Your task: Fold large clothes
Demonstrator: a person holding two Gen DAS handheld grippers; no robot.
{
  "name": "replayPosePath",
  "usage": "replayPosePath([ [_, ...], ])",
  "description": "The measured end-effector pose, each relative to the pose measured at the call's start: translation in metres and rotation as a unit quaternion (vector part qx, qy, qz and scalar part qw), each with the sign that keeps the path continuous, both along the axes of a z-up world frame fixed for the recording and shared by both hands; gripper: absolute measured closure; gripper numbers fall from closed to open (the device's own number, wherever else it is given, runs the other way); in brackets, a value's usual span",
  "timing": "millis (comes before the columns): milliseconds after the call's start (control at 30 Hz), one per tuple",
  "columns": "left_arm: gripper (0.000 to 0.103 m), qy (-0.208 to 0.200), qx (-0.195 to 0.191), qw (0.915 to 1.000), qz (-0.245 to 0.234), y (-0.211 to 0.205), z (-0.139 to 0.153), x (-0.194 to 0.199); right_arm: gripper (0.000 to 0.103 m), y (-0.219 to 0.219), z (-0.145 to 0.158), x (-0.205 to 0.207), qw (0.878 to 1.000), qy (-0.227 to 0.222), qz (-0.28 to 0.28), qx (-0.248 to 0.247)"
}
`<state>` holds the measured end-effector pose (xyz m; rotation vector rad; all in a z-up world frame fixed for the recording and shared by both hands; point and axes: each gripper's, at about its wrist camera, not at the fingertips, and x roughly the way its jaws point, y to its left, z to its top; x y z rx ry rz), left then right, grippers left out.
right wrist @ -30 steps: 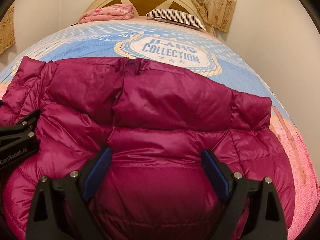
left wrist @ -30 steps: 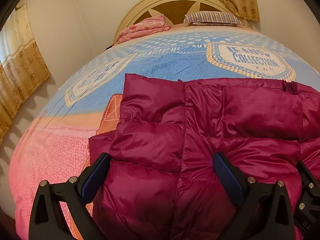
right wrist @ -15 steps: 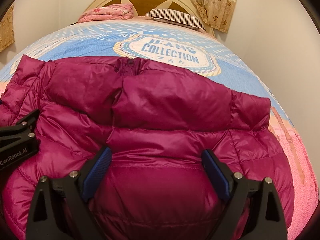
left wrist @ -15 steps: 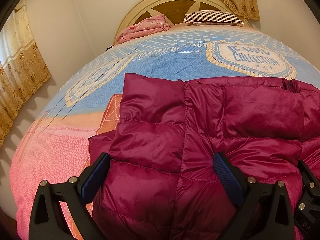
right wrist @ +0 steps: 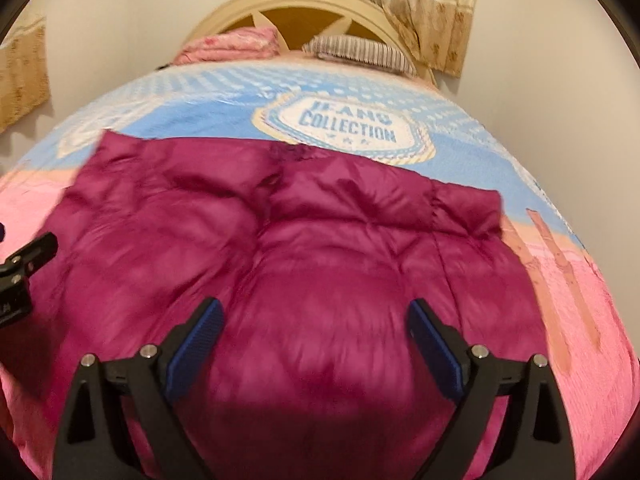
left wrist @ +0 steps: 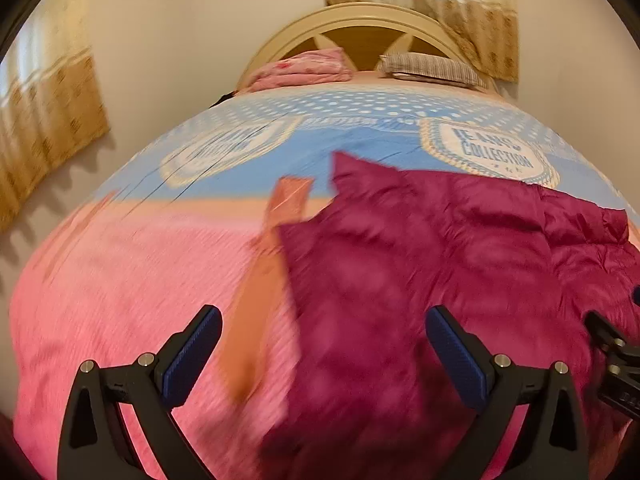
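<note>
Below the spread right gripper [right wrist: 314, 320] lies the magenta puffer jacket [right wrist: 320, 240].

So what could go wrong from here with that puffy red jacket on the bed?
1. The jacket is puffy and slick-looking, so its folds may spring back open now that both tools hang open above it, the right tool having just widened with nothing pinched.
2. It lies near the bed's near edge, so a careless tug could slide it off.
3. The left tool sits half over bare bedding and might grab the cover instead.
</note>
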<state>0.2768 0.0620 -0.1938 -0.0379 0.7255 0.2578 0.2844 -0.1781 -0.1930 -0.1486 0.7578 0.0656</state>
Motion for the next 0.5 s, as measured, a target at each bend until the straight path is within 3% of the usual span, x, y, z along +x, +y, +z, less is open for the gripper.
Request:
replayPosePath([
  [100, 0.001, 0.008, -0.045, 0.9989, 0.008, 0.014, -0.013, -0.017, 0.005, 0.001, -0.006, -0.029, 1.0, -0.013, 0.001, -0.008],
  [200, 0.001, 0.044, -0.077, 0.996, 0.01, 0.017, -0.038, -0.012, 0.005, 0.006, -0.023, -0.033, 1.0, -0.009, 0.0, -0.026],
  [433, 0.002, 0.037, -0.093, 0.9949, -0.004, 0.014, -0.047, -0.01, 0.001, 0.012, -0.035, -0.025, 0.998, -0.006, -0.001, -0.055],
  [467, 0.005, 0.036, -0.091, 0.9951, -0.01, 0.012, -0.047, -0.009, 0.001, 0.011, -0.036, -0.026, 0.998, -0.006, -0.001, -0.056],
  [500, 0.017, 0.034, -0.094, 0.9947, -0.025, 0.01, -0.046, -0.01, 0.001, 0.011, -0.037, -0.025, 0.998, -0.007, -0.001, -0.058],
])
